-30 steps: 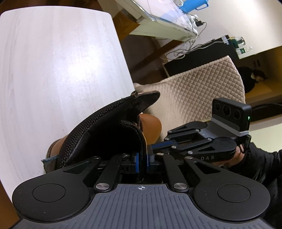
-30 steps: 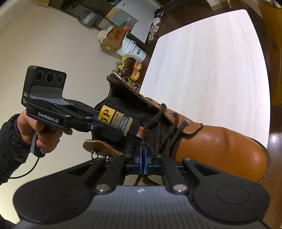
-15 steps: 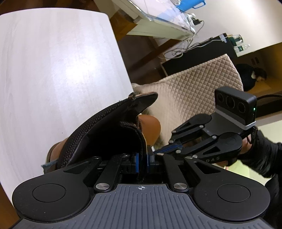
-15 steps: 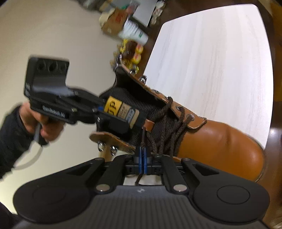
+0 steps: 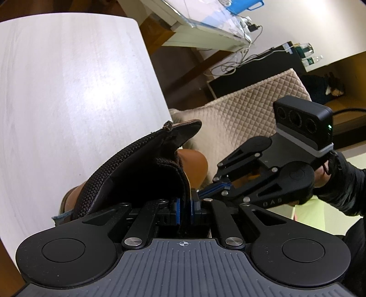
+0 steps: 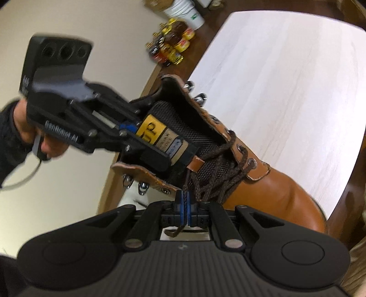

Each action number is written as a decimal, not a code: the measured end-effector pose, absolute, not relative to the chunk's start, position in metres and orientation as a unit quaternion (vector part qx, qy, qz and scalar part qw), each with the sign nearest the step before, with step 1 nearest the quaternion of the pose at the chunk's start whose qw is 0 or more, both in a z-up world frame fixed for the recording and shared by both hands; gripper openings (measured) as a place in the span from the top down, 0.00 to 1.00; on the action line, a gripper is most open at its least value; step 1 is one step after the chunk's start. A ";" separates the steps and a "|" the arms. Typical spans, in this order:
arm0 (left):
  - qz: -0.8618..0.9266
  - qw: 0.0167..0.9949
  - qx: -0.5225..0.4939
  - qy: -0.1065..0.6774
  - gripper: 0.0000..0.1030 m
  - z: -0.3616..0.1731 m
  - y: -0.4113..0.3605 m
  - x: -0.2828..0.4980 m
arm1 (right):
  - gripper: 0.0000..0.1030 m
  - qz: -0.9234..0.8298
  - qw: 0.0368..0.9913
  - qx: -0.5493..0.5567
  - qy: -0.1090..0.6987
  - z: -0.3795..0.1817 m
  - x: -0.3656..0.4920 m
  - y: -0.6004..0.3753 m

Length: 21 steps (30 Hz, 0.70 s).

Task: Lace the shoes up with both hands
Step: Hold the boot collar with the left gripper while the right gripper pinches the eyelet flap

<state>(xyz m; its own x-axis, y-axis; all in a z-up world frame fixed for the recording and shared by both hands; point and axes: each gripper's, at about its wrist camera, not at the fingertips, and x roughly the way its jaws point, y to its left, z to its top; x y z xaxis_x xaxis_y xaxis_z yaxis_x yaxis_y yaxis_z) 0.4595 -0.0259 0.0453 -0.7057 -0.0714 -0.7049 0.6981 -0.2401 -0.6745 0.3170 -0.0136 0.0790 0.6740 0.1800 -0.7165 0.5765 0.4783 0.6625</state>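
Note:
A tan leather boot [image 6: 274, 189] lies on the white table [image 6: 286, 80], toe to the right. Its black mesh tongue [image 6: 180, 123] carries a yellow label. Dark brown lace [image 6: 219, 169] criss-crosses the lower eyelets. My left gripper [image 5: 184, 206] is shut on the top edge of the tongue [image 5: 137, 169]; it also shows in the right wrist view [image 6: 146, 141]. My right gripper [image 6: 184, 202] is shut on the lace end, which hangs out behind the pads [image 6: 176, 230]. In the left wrist view the right gripper [image 5: 203, 194] sits just right of the tongue.
A quilted beige chair back [image 5: 247, 109] stands beyond the table edge. Bottles [image 6: 171, 48] and a white bucket [image 6: 185, 11] stand on the floor by the wall. A desk with cables [image 5: 205, 25] is further back.
My right gripper has pulled back and tilted, drawing the lace taut from the boot. The left gripper keeps its hold on the tongue and barely moves.

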 end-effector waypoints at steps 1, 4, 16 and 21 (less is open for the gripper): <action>-0.736 0.262 0.281 0.558 0.92 0.045 -0.026 0.460 | 0.96 -0.133 0.768 0.503 0.372 0.077 0.313 -0.014; -0.735 0.262 0.282 0.558 0.92 0.045 -0.026 0.460 | 0.96 -0.158 0.763 0.541 0.315 0.074 0.300 -0.016; -0.737 0.265 0.272 0.559 0.91 0.041 -0.024 0.463 | 0.88 -0.178 0.751 0.582 0.256 0.068 0.280 -0.007; -0.737 0.278 0.263 0.558 0.90 0.038 -0.026 0.458 | 0.88 -0.211 0.751 0.579 0.236 0.079 0.262 -0.017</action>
<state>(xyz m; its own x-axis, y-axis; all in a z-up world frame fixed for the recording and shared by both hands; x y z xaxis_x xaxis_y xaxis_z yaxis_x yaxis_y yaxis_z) 0.4580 -0.0260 0.0376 -0.7071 -0.1157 -0.6976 0.7028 -0.2235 -0.6753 0.2622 -0.0169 0.0786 0.7996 -0.0436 -0.5989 0.5903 0.2400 0.7707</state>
